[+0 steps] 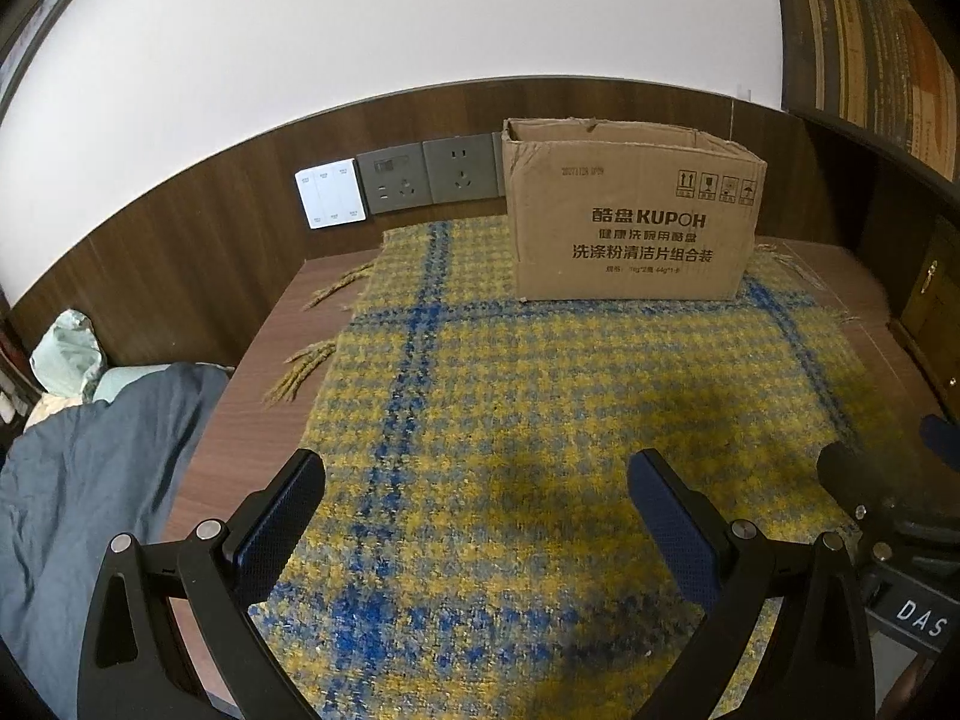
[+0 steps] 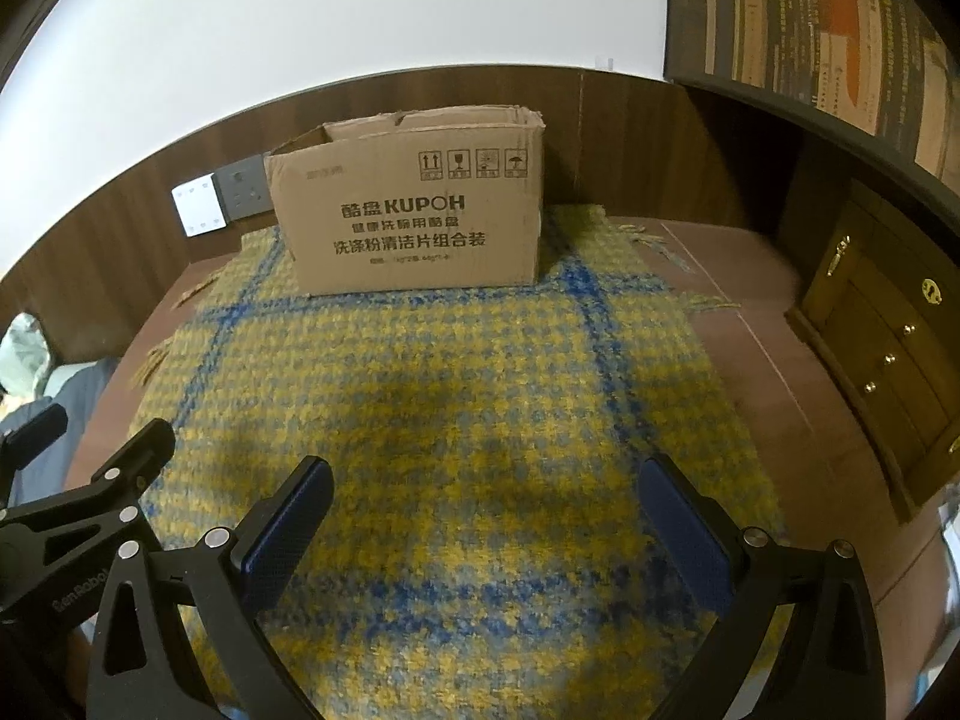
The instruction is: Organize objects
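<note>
The left gripper (image 1: 477, 480) hangs over the yellow-and-blue plaid cloth (image 1: 540, 396) with its jaws spread wide, nothing between the two blue pads (image 1: 282, 522) and nothing touched; the right gripper (image 2: 486, 486) is the same, jaws wide apart and empty above the cloth, its two blue pads (image 2: 288, 525) clear of the weave; the left gripper's black frame shows at the lower left edge of the right wrist view. One cardboard box (image 1: 630, 216) printed KUPOH stands upright on the far end of the cloth, top flaps open, well apart from both grippers; its contents cannot be seen. The cloth covers a brown table (image 1: 252, 408); on the wood-panelled wall behind sit one white switch plate (image 1: 331, 193) and two grey sockets (image 1: 396, 179); a blue-grey blanket (image 1: 102, 480) lies left of the table; one wooden cabinet (image 2: 882, 354) with brass knobs stands at right.
</note>
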The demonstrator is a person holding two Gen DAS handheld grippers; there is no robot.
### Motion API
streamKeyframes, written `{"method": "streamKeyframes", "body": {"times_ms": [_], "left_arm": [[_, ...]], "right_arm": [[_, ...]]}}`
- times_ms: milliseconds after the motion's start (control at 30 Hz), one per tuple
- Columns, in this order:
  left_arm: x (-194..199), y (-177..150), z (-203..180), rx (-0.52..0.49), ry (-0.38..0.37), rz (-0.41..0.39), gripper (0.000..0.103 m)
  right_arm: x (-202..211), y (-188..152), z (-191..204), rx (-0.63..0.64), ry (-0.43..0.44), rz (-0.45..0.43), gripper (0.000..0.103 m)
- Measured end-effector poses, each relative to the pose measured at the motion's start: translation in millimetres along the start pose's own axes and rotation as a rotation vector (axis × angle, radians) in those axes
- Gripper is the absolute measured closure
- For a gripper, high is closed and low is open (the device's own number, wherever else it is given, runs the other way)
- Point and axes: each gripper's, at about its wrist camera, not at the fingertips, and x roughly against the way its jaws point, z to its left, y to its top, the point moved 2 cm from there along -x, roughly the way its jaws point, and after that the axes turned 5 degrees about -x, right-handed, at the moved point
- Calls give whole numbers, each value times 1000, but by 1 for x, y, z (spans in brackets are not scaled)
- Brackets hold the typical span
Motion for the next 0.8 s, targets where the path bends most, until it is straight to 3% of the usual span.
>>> {"method": "streamKeyframes", "body": {"times_ms": [800], "left_arm": [[-7,-2,0,-9,-18,15,0]], "right_arm": [[0,4,-2,-1,4,-6,1]]}}
